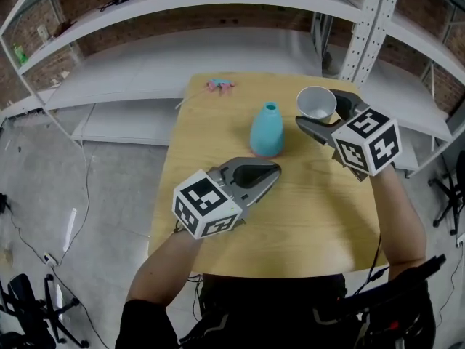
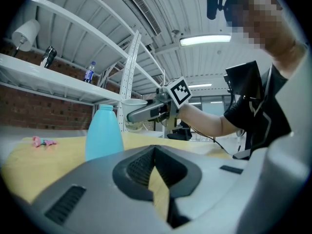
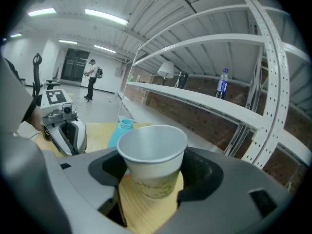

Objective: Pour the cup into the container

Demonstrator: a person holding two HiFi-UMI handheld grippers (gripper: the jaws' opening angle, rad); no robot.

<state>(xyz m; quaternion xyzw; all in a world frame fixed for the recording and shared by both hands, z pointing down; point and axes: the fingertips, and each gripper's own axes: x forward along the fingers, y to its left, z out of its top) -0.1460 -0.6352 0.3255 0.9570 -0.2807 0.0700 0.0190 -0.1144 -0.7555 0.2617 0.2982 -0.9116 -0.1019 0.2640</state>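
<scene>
— So, where is the cup?
— Between the jaws of the right gripper, clamped on both sides and upright, mouth to the ceiling. It is a white paper cup with a faint print low on its wall
— Is it over the container?
— No. The container, a light blue bottle with a narrow open neck, stands upright on the table, to the left of the cup and apart from it. In the left gripper view the cup's rim sits about level with the container's neck
— Does the cup rest on the table?
— I cannot tell. The right gripper view shows wood under it, but not whether the base touches
— What is inside it?
— The inside looks pale, and I cannot make out any contents
— And the left gripper?
— Low over the table, on the person's side of the container, pointing towards its foot and near it, not touching. Its jaws meet at the tips with only a thin slit behind them, and nothing sits between
— Anything else on the table?
— A small pink thing near the far edge, well apart from both grippers. Behind the table run white shelves
</scene>
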